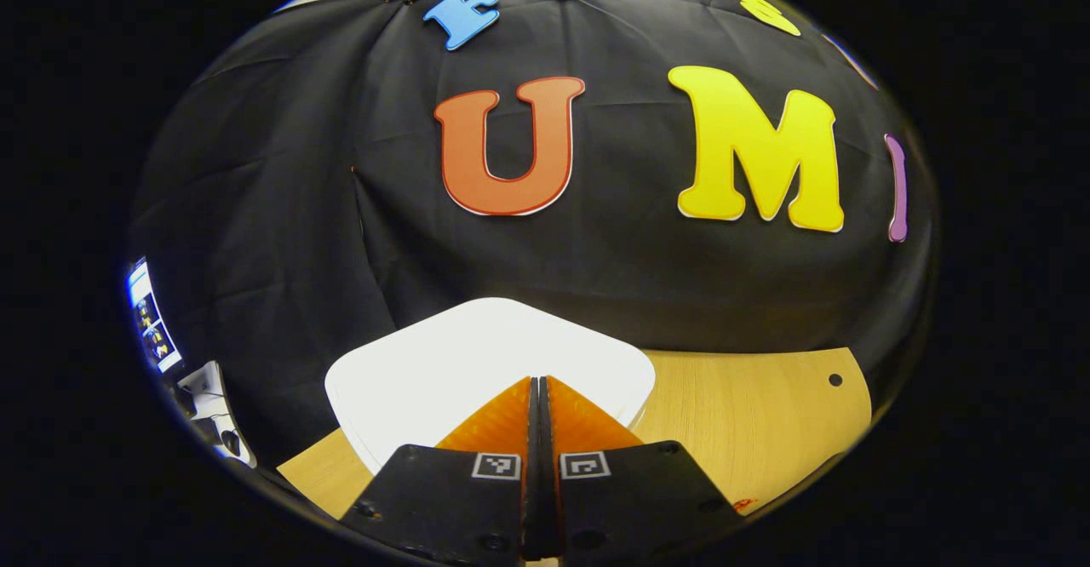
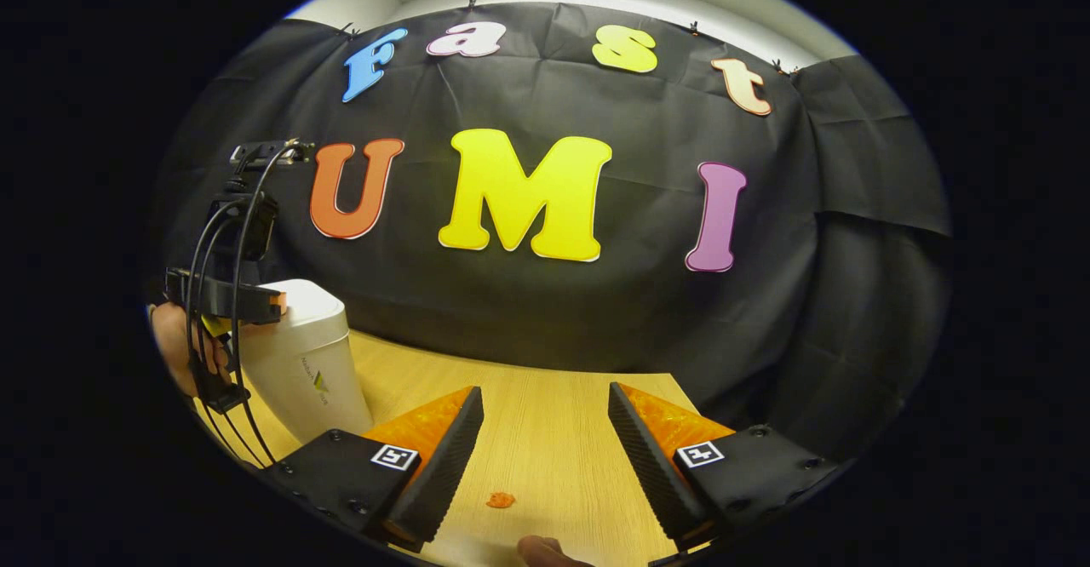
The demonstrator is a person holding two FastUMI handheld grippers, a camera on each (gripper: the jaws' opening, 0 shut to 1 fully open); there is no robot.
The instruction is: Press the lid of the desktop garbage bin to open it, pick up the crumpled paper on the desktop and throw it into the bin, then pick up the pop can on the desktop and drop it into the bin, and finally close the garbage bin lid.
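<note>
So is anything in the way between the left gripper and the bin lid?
Nothing visible is. In the left gripper view, the left gripper has its fingers shut together right over the white bin lid. The right gripper view shows it at the top of the garbage bin, though contact is hard to tell.

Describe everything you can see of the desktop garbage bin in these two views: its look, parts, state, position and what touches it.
The garbage bin is a white, smooth, plastic-looking container with rounded corners, upright on the wooden table near the black cloth wall. A small logo marks its side. Its flat white lid looks down. In the left gripper view the left gripper, fingers together, sits at the lid's top; actual contact cannot be confirmed. The right gripper is open, apart from it.
</note>
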